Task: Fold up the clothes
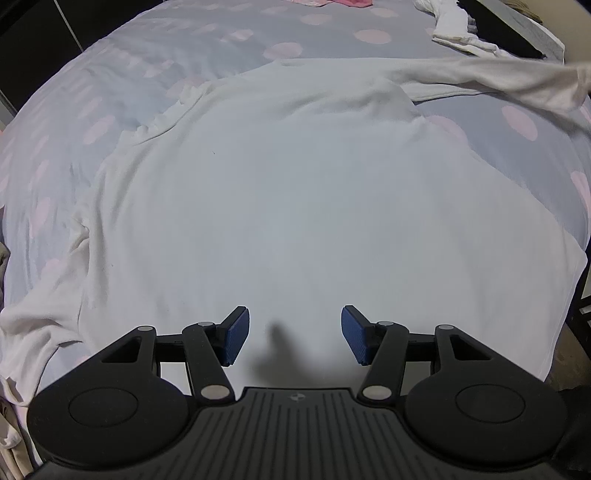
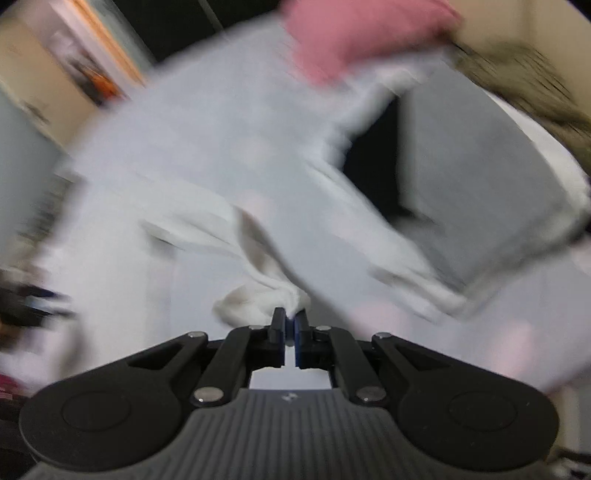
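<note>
A white long-sleeved top (image 1: 280, 199) lies spread flat on the bed, filling the middle of the left wrist view. One sleeve (image 1: 491, 79) is stretched out and lifted toward the upper right. My left gripper (image 1: 294, 334) hovers open just above the top's near part, with nothing between its blue pads (image 1: 236, 334). In the blurred right wrist view my right gripper (image 2: 290, 325) is shut on the bunched end of the white sleeve (image 2: 266, 295), which trails away up and left.
The bed wears a grey sheet with pink dots (image 1: 122, 85). Another white garment (image 1: 454, 29) lies at the far right and something pink (image 1: 332, 3) at the far edge. A pink garment (image 2: 354, 37) and a grey pillow (image 2: 476, 184) show in the right wrist view.
</note>
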